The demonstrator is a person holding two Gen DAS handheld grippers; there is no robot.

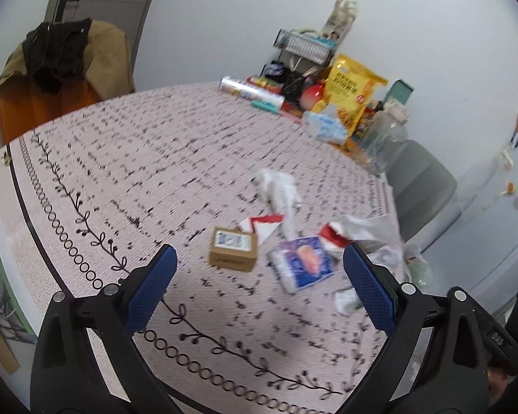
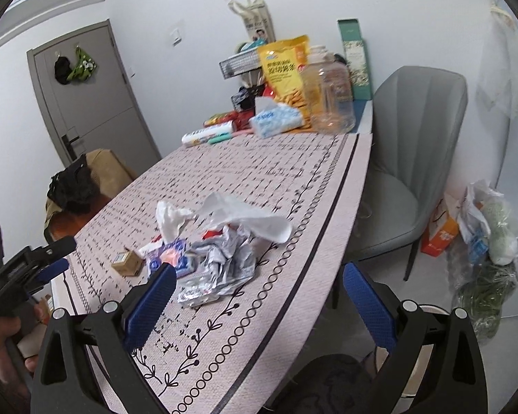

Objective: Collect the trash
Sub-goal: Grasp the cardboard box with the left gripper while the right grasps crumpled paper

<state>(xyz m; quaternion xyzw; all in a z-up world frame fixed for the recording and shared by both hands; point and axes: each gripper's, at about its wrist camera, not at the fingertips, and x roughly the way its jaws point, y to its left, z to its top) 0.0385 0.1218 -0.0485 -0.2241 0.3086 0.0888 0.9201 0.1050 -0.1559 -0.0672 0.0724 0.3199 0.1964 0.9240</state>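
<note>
Both grippers hang over the near edge of a desk [image 1: 127,158] covered in a pale pink cloth printed with black marks and a vine border. The left gripper [image 1: 259,288] fills the bottom of its view, its blue-padded jaws spread wide with nothing between them. The right gripper [image 2: 257,302] sits at the bottom of its own view, jaws equally wide and empty; it points across the desk's right edge, with the cloth under its left finger and the floor under its right one.

The trash lies in a loose cluster near the middle of the desk. In the left wrist view, just above the gripper, a small brown cardboard box [image 1: 234,253] with a white label stands at centre frame. To its right lies a blue and white wrapper [image 1: 302,264], and behind them a red and white paper scrap [image 1: 264,226]. A crumpled white tissue [image 1: 279,188] lies farther back. At the right of the cluster is a white plastic bag [image 1: 362,226], blurred here, so its edges are hard to trace. In the right wrist view, a crumpled silvery foil wrapper [image 2: 221,267] lies nearest that gripper.

At the far end of the desk stand a yellow snack bag [image 2: 286,69], a blue tissue pack [image 2: 276,119] and a clear plastic jar [image 2: 329,95]. A grey chair [image 2: 407,158] stands at the right of the right wrist frame.
</note>
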